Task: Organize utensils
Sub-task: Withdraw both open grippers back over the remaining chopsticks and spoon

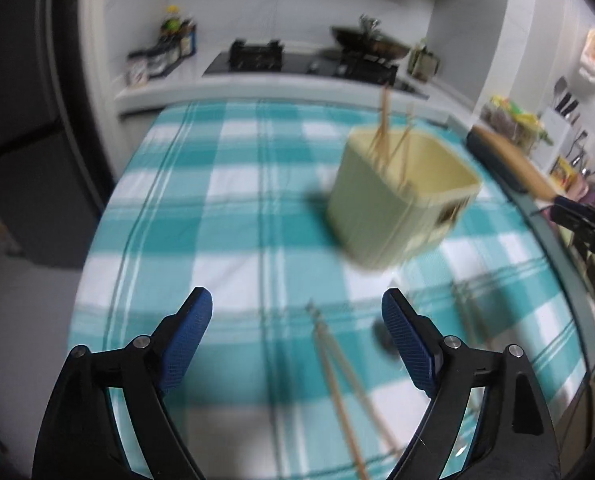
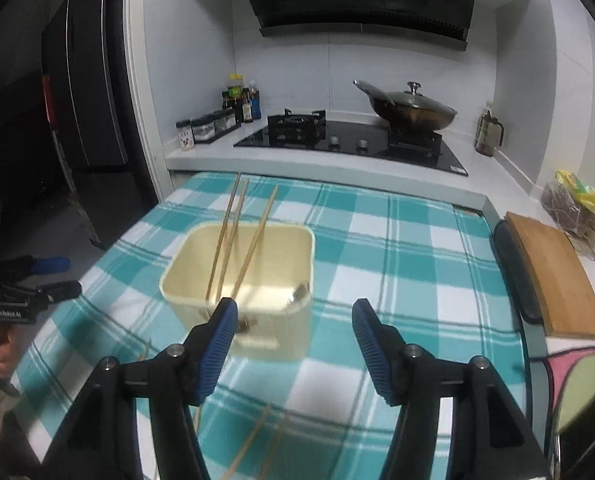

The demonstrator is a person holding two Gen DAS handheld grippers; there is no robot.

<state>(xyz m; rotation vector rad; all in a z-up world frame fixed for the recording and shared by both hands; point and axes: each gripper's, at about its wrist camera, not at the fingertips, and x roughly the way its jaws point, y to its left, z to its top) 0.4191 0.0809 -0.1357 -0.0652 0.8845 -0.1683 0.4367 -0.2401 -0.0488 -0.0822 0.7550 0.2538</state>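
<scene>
A cream square utensil holder (image 1: 401,200) stands on the teal checked tablecloth (image 1: 217,200) with several wooden chopsticks (image 1: 385,136) standing in it. It also shows in the right wrist view (image 2: 257,280), with its chopsticks (image 2: 233,236) leaning left. Two loose chopsticks (image 1: 341,384) lie on the cloth between my left gripper's fingers; more lie near the front edge (image 2: 257,440). My left gripper (image 1: 297,340) is open and empty above them. My right gripper (image 2: 293,344) is open and empty, just in front of the holder. The left gripper shows at the far left (image 2: 21,288).
A wooden cutting board (image 2: 553,276) lies on the counter at the table's right. Behind the table is a stove (image 2: 353,140) with a lidded wok (image 2: 409,108), spice jars and bottles (image 2: 217,120). A dark fridge (image 2: 77,100) stands at the left.
</scene>
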